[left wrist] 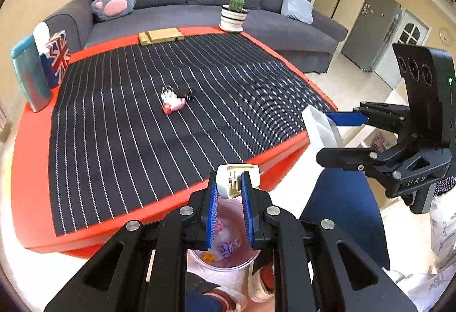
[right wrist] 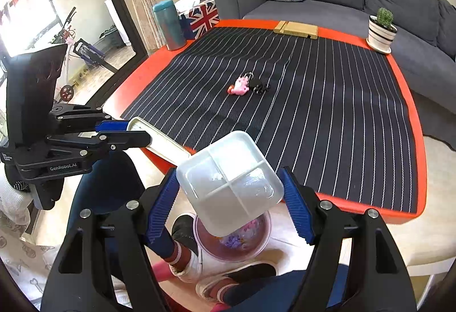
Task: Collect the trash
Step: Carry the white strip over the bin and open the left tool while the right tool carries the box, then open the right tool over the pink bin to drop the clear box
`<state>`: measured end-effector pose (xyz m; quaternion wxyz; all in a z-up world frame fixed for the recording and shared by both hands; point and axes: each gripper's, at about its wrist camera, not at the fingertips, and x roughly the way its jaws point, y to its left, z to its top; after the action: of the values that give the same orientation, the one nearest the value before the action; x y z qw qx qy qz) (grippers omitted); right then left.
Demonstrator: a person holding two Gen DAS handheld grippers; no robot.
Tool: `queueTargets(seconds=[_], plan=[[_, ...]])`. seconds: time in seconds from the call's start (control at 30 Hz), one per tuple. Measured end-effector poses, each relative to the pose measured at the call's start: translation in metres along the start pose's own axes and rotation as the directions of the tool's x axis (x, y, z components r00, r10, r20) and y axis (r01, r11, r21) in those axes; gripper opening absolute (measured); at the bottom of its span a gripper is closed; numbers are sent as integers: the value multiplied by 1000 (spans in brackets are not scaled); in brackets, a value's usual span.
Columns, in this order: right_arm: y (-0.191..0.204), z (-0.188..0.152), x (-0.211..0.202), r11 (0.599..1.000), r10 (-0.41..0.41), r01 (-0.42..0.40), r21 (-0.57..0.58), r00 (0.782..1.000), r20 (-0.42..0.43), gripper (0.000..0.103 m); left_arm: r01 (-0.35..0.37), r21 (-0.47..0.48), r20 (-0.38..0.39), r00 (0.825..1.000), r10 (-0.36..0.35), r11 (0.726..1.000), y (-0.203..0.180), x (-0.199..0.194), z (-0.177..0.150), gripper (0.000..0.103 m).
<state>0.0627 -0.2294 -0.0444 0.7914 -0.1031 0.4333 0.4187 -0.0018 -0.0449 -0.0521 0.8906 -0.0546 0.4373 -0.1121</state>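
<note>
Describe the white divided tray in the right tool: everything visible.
The white divided tray is a square, glossy, plastic-looking dish with rounded corners, a raised cross splitting it into four compartments. All four look empty. It is tilted steeply, its open face toward the right wrist camera, held off the table's near edge above the trash bin. The right tool is clamped on it, blue pads on opposite sides. From the left wrist view it shows edge-on. Nothing else touches it.

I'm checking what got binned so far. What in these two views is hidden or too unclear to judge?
- Trash bin contents: right wrist view, the white divided tray covers most of it.
- Same bin: left wrist view, left tool fingers block it; scraps blurred.
- Pink keychain toy: too small to identify.
- Left tool's white object: edge-on, unclear.
</note>
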Motion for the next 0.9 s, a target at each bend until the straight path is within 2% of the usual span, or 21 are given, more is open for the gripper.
queueTargets(seconds=[0.33,0.4,0.43,0.47,0.53,0.63,0.9], plan=[[-4,-12,-1,1000,3,-3,18,1000,-4,71,13,15,-53,999,-12,1000,-12,13,-18,17],[-5,-12,0,1000,3,-3,21,1000,-6,71,18,16,-51,999,-17,1000,-13,14,-17,23],[-6,-13,0,1000,3,-3,22,1000,-6,71,19,11,-53,998,-18,1000,-12,15,-16,38],[-6,-13,0,1000,3,-3,23,1000,-6,71,20,4,-47,999,-20,1000,-12,14,-17,63],[-6,-13,0,1000,3,-3,24,1000,-6,71,26,-17,-21,999,-26,1000,-9,12,-16,82],[-7,-14,0,1000,4,-4,26,1000,-6,71,14,-32,-3,1000,-14,999,-5,10,-13,88],[-6,-17,1,1000,10,-10,28,1000,-9,71,-16,-59,19,1000,17,998,1,3,-15,91]])
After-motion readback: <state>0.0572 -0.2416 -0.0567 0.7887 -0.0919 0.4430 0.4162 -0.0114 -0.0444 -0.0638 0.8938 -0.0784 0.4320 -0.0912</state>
